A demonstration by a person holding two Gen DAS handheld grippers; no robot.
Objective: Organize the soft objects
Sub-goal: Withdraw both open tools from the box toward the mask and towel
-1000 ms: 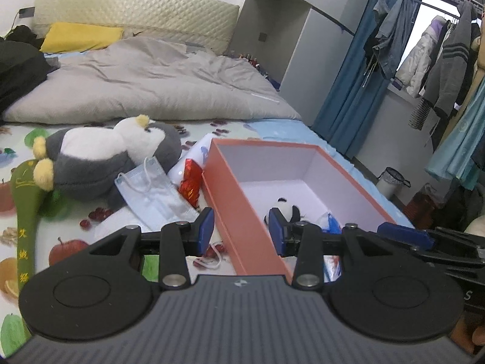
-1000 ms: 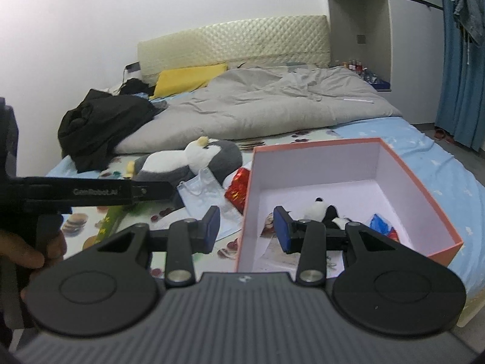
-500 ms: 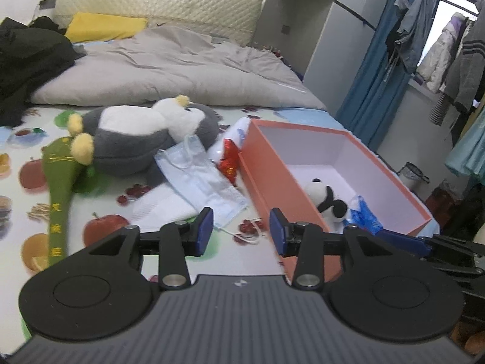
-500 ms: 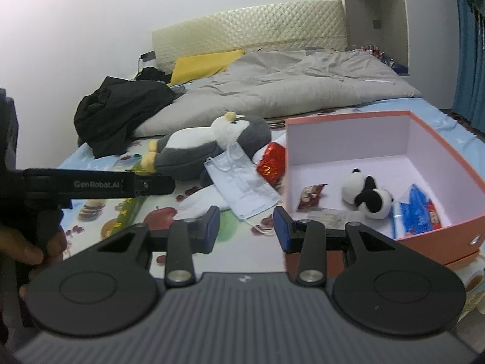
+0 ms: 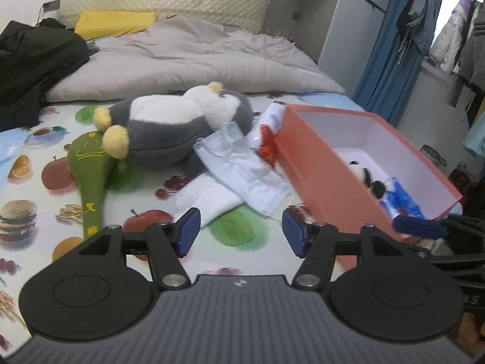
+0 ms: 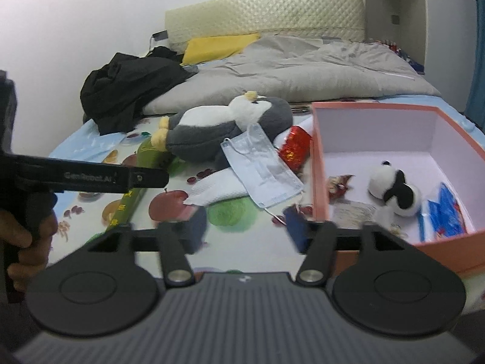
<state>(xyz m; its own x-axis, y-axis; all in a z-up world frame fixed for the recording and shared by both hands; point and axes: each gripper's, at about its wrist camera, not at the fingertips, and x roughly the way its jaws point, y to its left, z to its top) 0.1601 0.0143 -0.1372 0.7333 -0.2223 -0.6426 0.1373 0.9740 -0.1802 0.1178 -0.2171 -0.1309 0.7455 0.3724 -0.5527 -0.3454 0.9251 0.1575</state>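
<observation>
With both my left gripper [image 5: 241,230] and right gripper [image 6: 245,227] spread wide and empty, the face mask [image 6: 262,171] lies just ahead, slanting toward the box [image 6: 318,163].

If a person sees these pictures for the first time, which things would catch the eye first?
Probably the big grey and white penguin plush lying on the fruit-print sheet, with a blue face mask lying against it. To its right stands the open orange box, holding a small panda toy.
</observation>
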